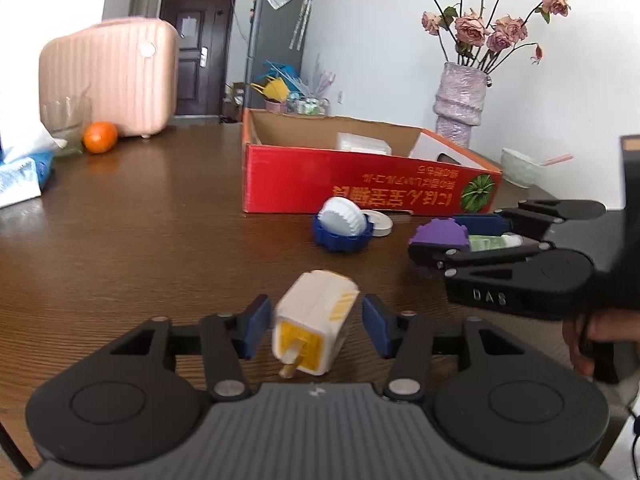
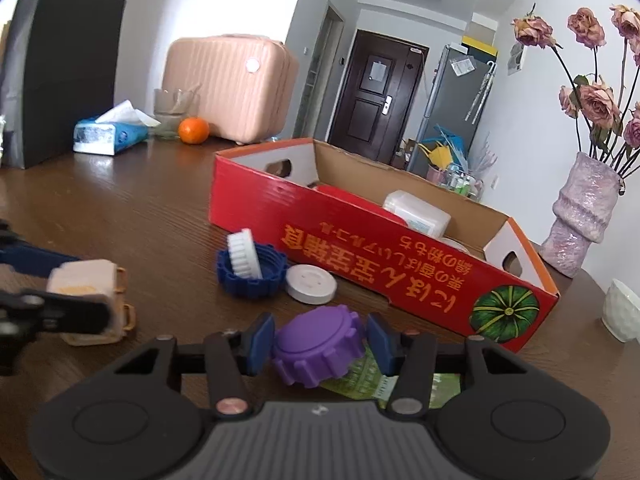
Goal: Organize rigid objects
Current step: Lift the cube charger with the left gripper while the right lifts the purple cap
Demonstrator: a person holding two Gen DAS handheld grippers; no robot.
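Observation:
A cream and yellow power plug (image 1: 314, 318) lies on the brown table between the open fingers of my left gripper (image 1: 316, 326); small gaps show on both sides. It also shows in the right wrist view (image 2: 90, 300). My right gripper (image 2: 320, 344) has its blue pads on either side of a purple ribbed cap (image 2: 318, 346), close to its sides; the cap sits on a green tube (image 2: 372, 376). The cap also shows in the left wrist view (image 1: 440, 236). A red cardboard box (image 2: 360, 248) stands behind, holding a white container (image 2: 416, 208).
A blue ribbed cap (image 2: 248, 274) with a white ribbed lid (image 2: 244, 254) leaning in it and a flat white lid (image 2: 312, 284) lie before the box. A vase (image 2: 580, 216), white bowl (image 2: 622, 310), orange (image 2: 193, 130), tissue pack (image 2: 108, 134), pink suitcase (image 2: 230, 84) and black bag (image 2: 60, 72) surround.

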